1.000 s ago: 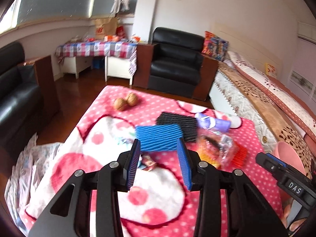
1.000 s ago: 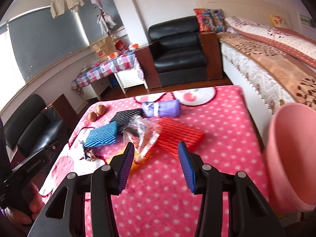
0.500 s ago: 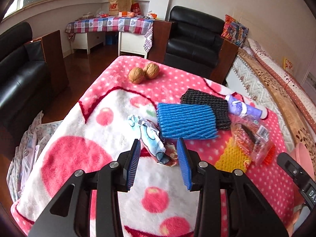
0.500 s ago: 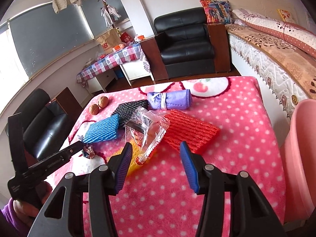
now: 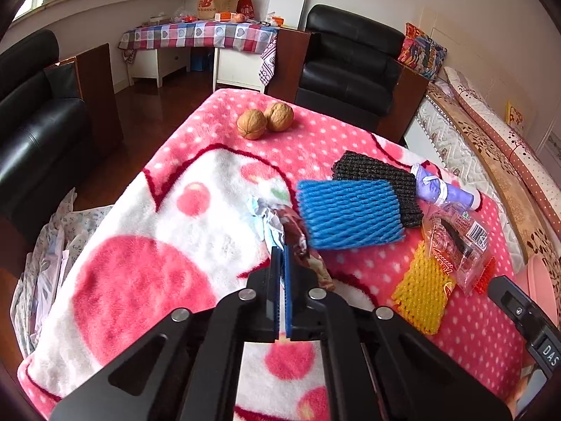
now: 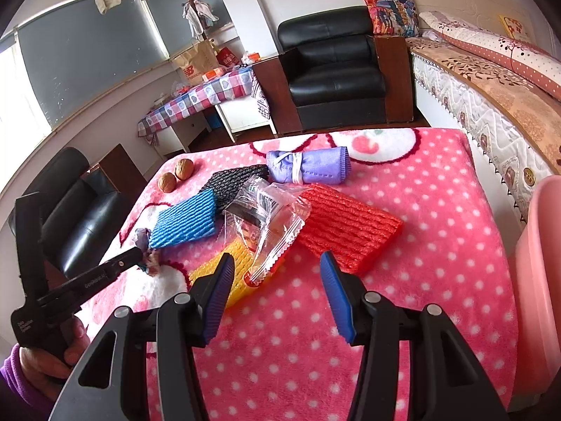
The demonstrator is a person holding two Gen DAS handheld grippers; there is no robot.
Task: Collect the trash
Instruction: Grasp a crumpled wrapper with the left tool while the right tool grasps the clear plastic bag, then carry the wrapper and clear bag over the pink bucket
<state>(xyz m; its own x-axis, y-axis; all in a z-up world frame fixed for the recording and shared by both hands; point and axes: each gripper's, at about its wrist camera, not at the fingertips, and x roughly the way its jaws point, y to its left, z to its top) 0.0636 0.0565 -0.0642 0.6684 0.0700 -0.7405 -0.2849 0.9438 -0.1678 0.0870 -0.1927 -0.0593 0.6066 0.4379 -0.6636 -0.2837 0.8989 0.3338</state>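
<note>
At bench centre-left, the crumpled wrapper wad [image 5: 277, 222] sits on the fleece blanket [image 5: 147, 280], touching the blue foam net [image 5: 349, 214] at the net's 9 o'clock. Left gripper [image 5: 280, 263] has just clamped; the jaws read pressed together on the wad's near edge, looks like a thin foil or paper tail is pinched between them. Likely a tip grip so the wad lifts clear of the pile without dragging the net.

Wad: mixed crinkled paper and glossy brown foil, irregular, light, will deform.

Right gripper [image 6: 277, 280] is spread, nothing between the pads, hovering at 6 o'clock of the clear plastic bag [image 6: 266, 224]. Probably staged for the next pick. The bag is slick and crinkly with a serrated edge, draped over the yellow foam net [image 6: 242, 273] and partly over the red foam net [image 6: 345, 224].

Foam nets: ribbed mesh sleeves, soft, flat. The black foam net [image 5: 378, 182] lies under the blue one at its 1 o'clock. The purple rolled cloth [image 6: 308, 166], tied with a white band, sits at 12 o'clock of the red net.

Two walnuts [image 5: 264, 122], hard and wrinkled, touch each other at the far-left edge, well apart from the pile.

Pink bin [image 6: 540, 280] is at 3 o'clock, off the bench edge; smooth plastic, presumably the drop target.
</note>
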